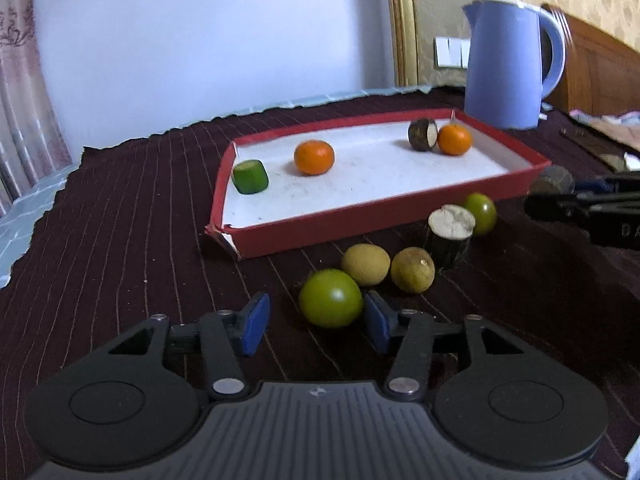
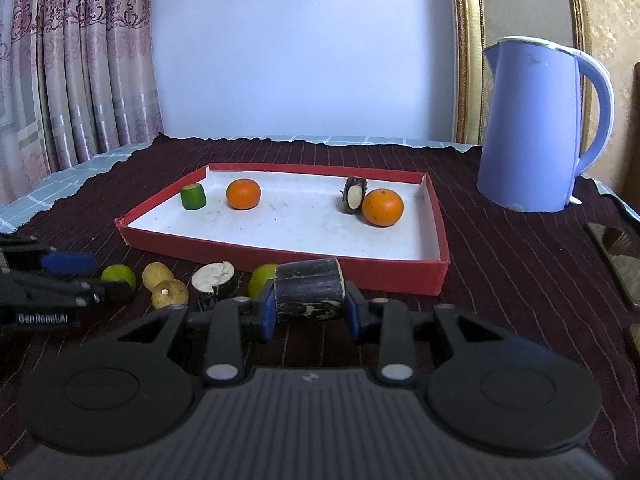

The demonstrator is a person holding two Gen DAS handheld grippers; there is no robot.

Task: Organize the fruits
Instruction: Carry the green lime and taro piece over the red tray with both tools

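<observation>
A red tray [image 2: 400, 276] with a white floor holds a green cut piece [image 2: 193, 197], two oranges [image 2: 243, 194] [image 2: 383, 207] and a dark sugarcane piece [image 2: 353, 194]. My right gripper [image 2: 310, 312] is shut on a dark sugarcane piece [image 2: 309, 290], held just in front of the tray. My left gripper [image 1: 316, 322] is open around a green fruit [image 1: 330, 298] on the cloth, its right pad touching or nearly touching it. Two yellow-brown fruits [image 1: 366, 264] [image 1: 413, 270], another sugarcane piece [image 1: 450, 234] and a second green fruit [image 1: 480, 208] lie beside it.
A blue kettle [image 2: 536, 128] stands at the back right of the dark striped tablecloth [image 2: 520, 272]. A dark flat object [image 2: 618, 260] lies at the right edge. A curtain [image 2: 72, 72] hangs at the left, a wall behind.
</observation>
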